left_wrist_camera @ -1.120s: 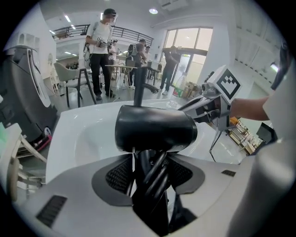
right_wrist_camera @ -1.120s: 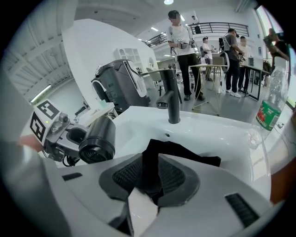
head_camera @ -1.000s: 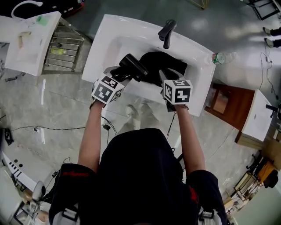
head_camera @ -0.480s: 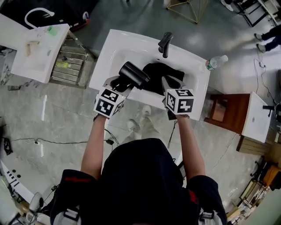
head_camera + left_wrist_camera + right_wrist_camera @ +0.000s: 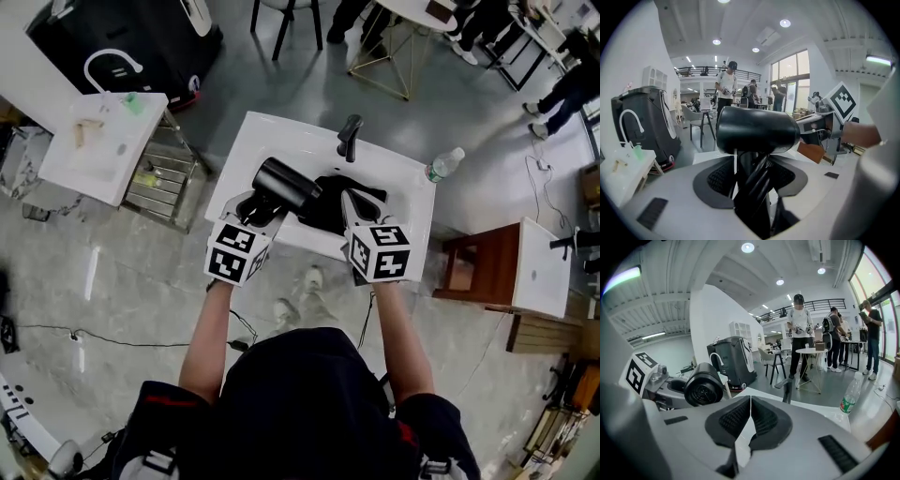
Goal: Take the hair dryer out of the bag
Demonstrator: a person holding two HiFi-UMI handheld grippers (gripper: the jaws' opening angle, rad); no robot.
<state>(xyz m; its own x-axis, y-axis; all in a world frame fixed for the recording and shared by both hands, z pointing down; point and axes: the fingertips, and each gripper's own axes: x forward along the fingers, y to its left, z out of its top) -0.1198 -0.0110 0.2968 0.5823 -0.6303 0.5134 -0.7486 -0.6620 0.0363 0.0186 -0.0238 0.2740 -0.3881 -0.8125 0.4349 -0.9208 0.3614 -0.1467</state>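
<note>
The black hair dryer (image 5: pixel 286 183) hangs over the white sink (image 5: pixel 272 131), its handle (image 5: pixel 751 187) clamped between the jaws of my left gripper (image 5: pixel 261 202). In the left gripper view its barrel (image 5: pixel 757 131) lies crosswise just above my left gripper (image 5: pixel 750 174). The black bag (image 5: pixel 330 199) lies crumpled in the basin, to the right of the dryer. My right gripper (image 5: pixel 352 199) hovers over the bag's near edge. Its jaws have just been closing, and in its own view my right gripper (image 5: pixel 750 401) is shut with nothing showing between the pads. The dryer's rear grille (image 5: pixel 703 386) faces it from the left.
A dark faucet (image 5: pixel 350 136) stands at the sink's back edge. A water bottle (image 5: pixel 444 165) rests on its right corner. A second white basin stand (image 5: pixel 103 145) is to the left, a wooden cabinet (image 5: pixel 473 267) to the right. People stand by a round table (image 5: pixel 813 352) beyond.
Both grippers have risen above the sink. The hair dryer has come up with the left one, farther out of the bag, which stays in the basin.
</note>
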